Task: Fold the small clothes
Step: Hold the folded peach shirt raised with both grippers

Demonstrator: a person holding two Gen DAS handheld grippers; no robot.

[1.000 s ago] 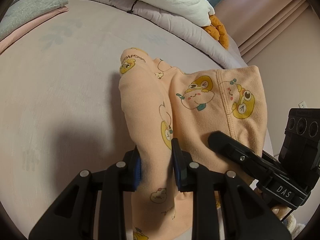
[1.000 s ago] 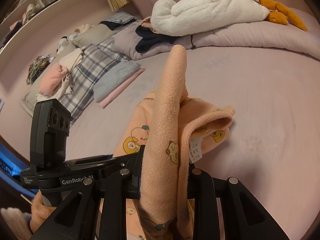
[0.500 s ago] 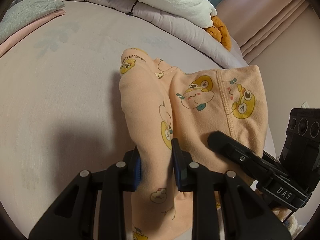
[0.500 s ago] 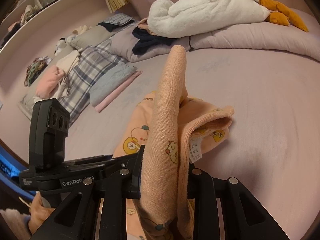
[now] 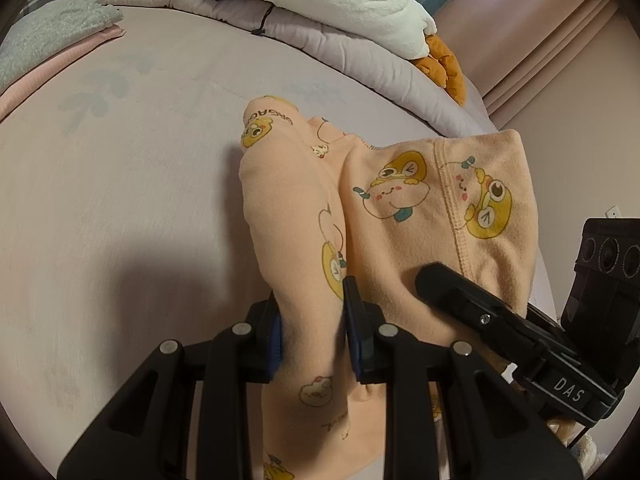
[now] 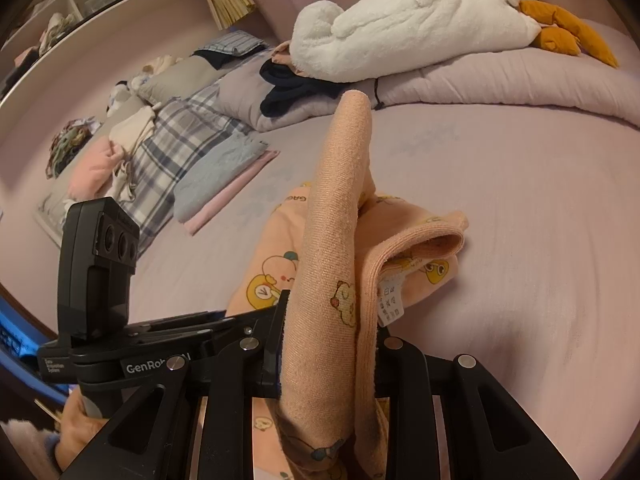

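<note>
A small peach garment [image 5: 400, 216] printed with yellow cartoon figures is half lifted off the pale bed sheet [image 5: 120, 208]. My left gripper [image 5: 310, 312] is shut on a bunched fold of it, cloth filling the gap between the blue-edged pads. In the right wrist view my right gripper [image 6: 326, 340] is shut on another fold of the same garment [image 6: 336, 240], which stands up tall between the fingers; a white care label [image 6: 388, 300] hangs from it. The right gripper [image 5: 500, 320] also shows at the lower right of the left wrist view, against the cloth.
A rolled grey duvet [image 6: 500, 80] with a white plush goose [image 6: 408, 28] and dark clothing [image 6: 296, 88] lies along the far side of the bed. Folded grey and pink cloths [image 6: 224, 184], a plaid blanket [image 6: 168, 140] and loose clothes lie to the left. A person's hand [image 6: 76, 432] holds the left gripper.
</note>
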